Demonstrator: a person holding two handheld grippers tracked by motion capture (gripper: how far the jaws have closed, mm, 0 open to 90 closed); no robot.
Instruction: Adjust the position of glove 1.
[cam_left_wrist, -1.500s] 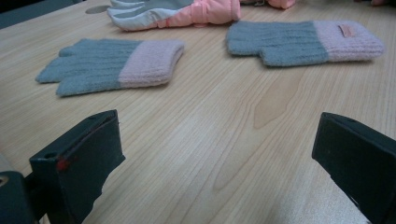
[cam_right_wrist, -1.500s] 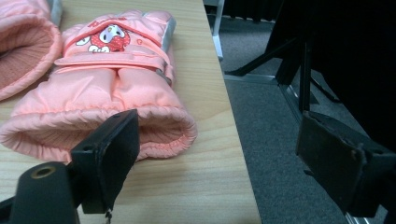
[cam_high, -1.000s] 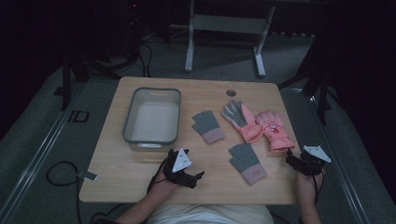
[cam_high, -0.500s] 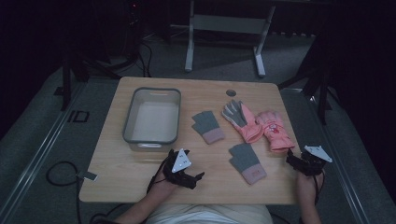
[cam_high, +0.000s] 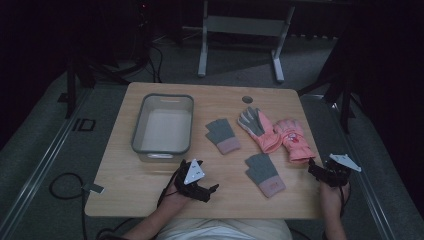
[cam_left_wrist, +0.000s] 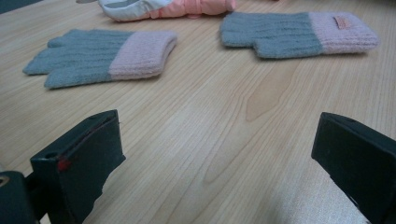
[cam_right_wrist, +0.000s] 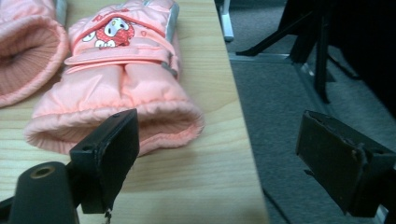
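High view, near to far, with every place referred to the grey rectangular plastic bin (cam_high: 140, 145). Nearest the person, the left claw (cam_high: 199, 186) rests on the pale wooden counter (cam_high: 125, 195) just in front of the bin's near right corner, its jaws spread wide and holding nothing, aimed across the boards toward the knitted gloves. The right claw (cam_high: 320, 172) sits at the counter's far right edge, well apart from the bin, likewise spread wide and empty; in the right gripper view one jaw stands over the wood and the other past the edge, over the floor. It faces the open cuff of the padded peach-pink ski glove with a cartoon patch (cam_right_wrist: 123, 88), which lies just ahead, apart from the jaws. This placement suggests each claw is staged beside the glove it would take first.

Beyond the left claw, right of the bin, lies the nearer grey knitted glove with a pink cuff and small label (cam_high: 265, 173). A second grey knitted glove with a pink cuff (cam_high: 223, 135) lies flat just beside the bin's right wall. Farther right, the ski glove's mate, a peach-pink glove lying grey palm up (cam_high: 257, 129), rests against it.

The bin stands upright, open-topped and empty on the left half of the counter, probably as the receptacle for the four loose gloves. None is yet inside, so the sorting is judged not begun.
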